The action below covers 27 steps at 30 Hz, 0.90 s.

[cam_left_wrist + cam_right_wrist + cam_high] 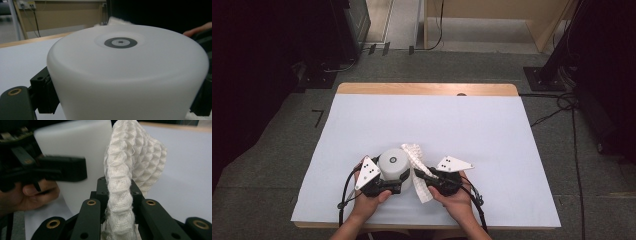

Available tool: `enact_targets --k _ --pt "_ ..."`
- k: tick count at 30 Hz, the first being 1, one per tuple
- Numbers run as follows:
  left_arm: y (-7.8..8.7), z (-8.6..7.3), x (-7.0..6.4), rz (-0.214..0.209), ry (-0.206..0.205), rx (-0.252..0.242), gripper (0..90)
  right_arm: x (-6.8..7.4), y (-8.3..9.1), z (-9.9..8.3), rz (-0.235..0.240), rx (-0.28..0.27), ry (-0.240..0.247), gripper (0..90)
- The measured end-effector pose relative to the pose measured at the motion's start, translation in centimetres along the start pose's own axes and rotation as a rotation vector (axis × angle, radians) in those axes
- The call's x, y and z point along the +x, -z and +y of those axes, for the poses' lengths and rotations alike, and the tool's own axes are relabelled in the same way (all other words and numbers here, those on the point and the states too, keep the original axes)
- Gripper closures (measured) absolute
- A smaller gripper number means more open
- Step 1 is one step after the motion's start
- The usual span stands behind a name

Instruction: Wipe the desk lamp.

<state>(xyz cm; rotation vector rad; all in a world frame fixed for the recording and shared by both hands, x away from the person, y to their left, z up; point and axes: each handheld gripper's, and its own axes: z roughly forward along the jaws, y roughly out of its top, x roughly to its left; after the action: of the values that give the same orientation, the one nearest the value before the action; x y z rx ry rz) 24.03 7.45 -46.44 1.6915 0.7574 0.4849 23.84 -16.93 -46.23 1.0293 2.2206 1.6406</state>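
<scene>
A white upturned cup [392, 162] with a grey ring mark on its base stands on the table's near middle. My left gripper [394, 181] is shut on its side; in the left gripper view the cup [125, 65] sits between the jaws of that gripper [122, 100]. My right gripper [419, 173] is shut on a white waffle-weave cloth [414, 152] pressed against the cup's right side. In the right gripper view the cloth [140, 152] rises from between the jaws of my right gripper [118, 192], with the cup [75, 142] and left gripper [50, 170] at left.
The table [437, 120] is covered with a white sheet, and a wooden strip [427, 89] shows along its far edge. Dark stands and cables [562, 105] lie on the floor to the right and left of the table.
</scene>
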Motion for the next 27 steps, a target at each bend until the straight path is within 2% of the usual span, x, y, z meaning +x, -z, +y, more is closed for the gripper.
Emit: enact_targets --k 4,7,8,11,14,16,19,21,23,24,27 --pt "0.1 0.3 0.1 -0.008 -0.009 -0.006 8.4 0.2 1.3 0.6 0.015 -0.059 0.050 77.8" --pt "0.2 0.4 0.4 -0.001 0.006 -0.011 8.4 0.2 1.0 0.4 0.035 -0.033 0.055 77.8" --pt "0.4 0.6 0.8 0.000 0.026 -0.020 8.5 0.3 0.3 -0.2 0.046 0.012 0.052 77.9" --pt "0.6 0.8 1.1 0.000 0.036 -0.031 8.6 0.5 -0.4 -0.7 0.066 0.071 0.052 77.8" --pt "0.6 0.9 1.1 -0.006 0.038 -0.036 8.6 0.4 -0.6 -0.6 0.056 0.087 0.049 77.8" --pt "0.4 0.8 0.8 -0.027 0.034 -0.029 8.6 0.2 -0.1 -0.1 0.049 0.062 0.040 77.8" --pt "0.2 0.7 0.6 -0.033 0.023 -0.020 8.6 0.0 1.2 0.8 0.072 -0.027 0.014 77.8" --pt "0.2 0.7 0.7 -0.031 0.029 -0.019 8.6 0.2 1.4 1.0 0.075 -0.038 0.028 77.8" --pt "0.1 0.7 1.0 -0.027 0.045 -0.020 8.6 0.3 0.9 0.5 0.071 -0.001 0.032 77.8" --pt "0.1 0.7 1.0 -0.027 0.045 -0.020 8.6 0.3 0.9 0.5 0.071 -0.001 0.032 77.8" --pt "0.1 0.8 1.5 -0.018 0.057 -0.024 8.6 -0.1 -0.6 -0.9 0.062 0.095 0.001 77.8"
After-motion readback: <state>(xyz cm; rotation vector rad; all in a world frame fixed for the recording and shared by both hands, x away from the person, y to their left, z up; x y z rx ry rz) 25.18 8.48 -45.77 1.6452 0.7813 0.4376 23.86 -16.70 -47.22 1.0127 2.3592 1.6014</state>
